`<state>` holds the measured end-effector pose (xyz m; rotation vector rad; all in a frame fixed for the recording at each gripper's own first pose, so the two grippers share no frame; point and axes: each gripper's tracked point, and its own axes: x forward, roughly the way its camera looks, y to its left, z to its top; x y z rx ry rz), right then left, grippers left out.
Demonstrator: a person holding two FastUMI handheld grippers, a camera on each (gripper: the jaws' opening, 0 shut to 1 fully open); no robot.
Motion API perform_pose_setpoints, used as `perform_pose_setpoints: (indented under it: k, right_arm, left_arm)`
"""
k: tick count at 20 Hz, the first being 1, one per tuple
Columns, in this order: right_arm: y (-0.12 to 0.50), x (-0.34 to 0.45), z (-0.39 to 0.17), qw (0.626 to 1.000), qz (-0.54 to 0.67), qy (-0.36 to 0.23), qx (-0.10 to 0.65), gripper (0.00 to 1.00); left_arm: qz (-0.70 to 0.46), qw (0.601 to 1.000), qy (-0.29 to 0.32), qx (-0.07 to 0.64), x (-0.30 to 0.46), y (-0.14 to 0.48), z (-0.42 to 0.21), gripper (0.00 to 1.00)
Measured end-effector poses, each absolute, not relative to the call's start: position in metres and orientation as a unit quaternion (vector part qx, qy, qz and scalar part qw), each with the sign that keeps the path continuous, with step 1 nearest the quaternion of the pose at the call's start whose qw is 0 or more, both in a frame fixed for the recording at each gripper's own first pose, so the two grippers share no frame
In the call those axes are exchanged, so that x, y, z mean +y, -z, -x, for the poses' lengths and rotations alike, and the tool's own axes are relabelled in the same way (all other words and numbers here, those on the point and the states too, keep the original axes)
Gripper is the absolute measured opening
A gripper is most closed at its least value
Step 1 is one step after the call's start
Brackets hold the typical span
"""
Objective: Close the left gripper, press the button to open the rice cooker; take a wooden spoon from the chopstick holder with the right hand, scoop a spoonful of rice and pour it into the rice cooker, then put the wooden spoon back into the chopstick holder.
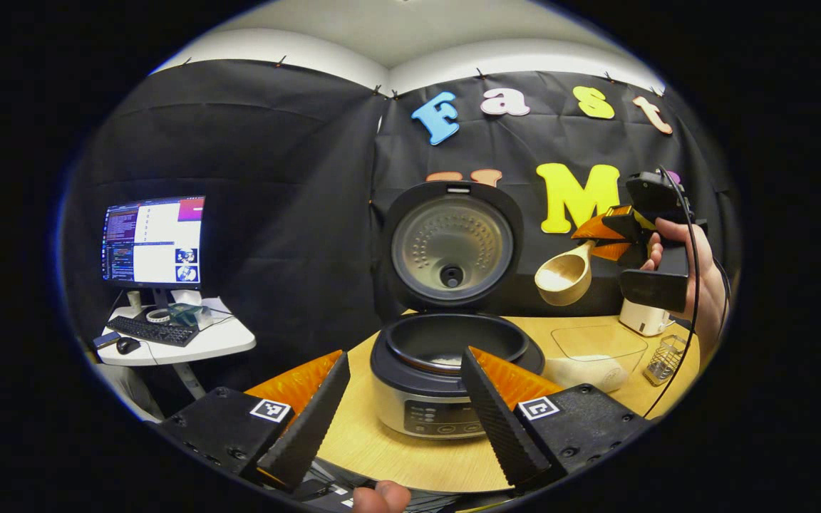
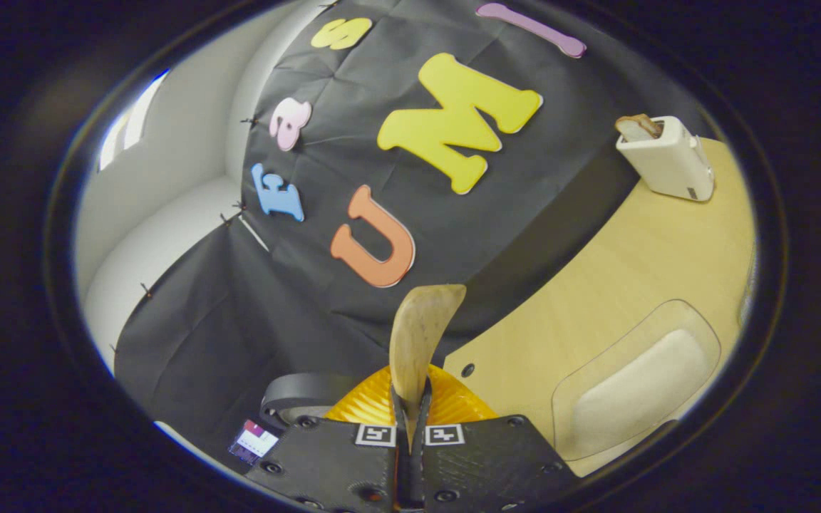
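Rice cooker [image 1: 453, 356] sitting open on the bench [image 1: 382, 442].
Right gripper [image 2: 410, 406], fingers clamping the wooden spoon [image 2: 421, 335], is holding it above the bench; left gripper [image 1: 400, 399] fingers are standing apart before the cooker.

No legible text; the rice cooker [image 1: 446, 370] panel markings are too small.

Rice cooker [image 1: 446, 370] sits lid-up at the center of the counter [image 1: 375, 434], framed by the left gripper's [image 1: 403, 406] parted fingers. At two o'clock, the right gripper [image 1: 613, 239] holds a wooden spoon [image 1: 566, 274] aloft.
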<state>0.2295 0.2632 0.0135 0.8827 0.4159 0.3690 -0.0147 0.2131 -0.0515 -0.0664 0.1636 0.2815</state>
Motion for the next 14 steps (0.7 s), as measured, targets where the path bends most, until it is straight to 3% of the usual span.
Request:
perform_pose_setpoints:
  k: [9, 14]
  right_arm:
    - [0.01, 0.336, -0.22, 0.888, -0.348, -0.205, 0.218, 0.0]
    - [0.006, 0.345, -0.218, 0.923, -0.263, -0.211, 0.184, 0.0]
  left_arm:
    - [0.036, 0.985, -0.153, 0.071, 0.225, 0.044, 0.023, 0.99]
    - [0.042, 0.984, -0.156, 0.077, 0.227, 0.047, 0.024, 0.99]
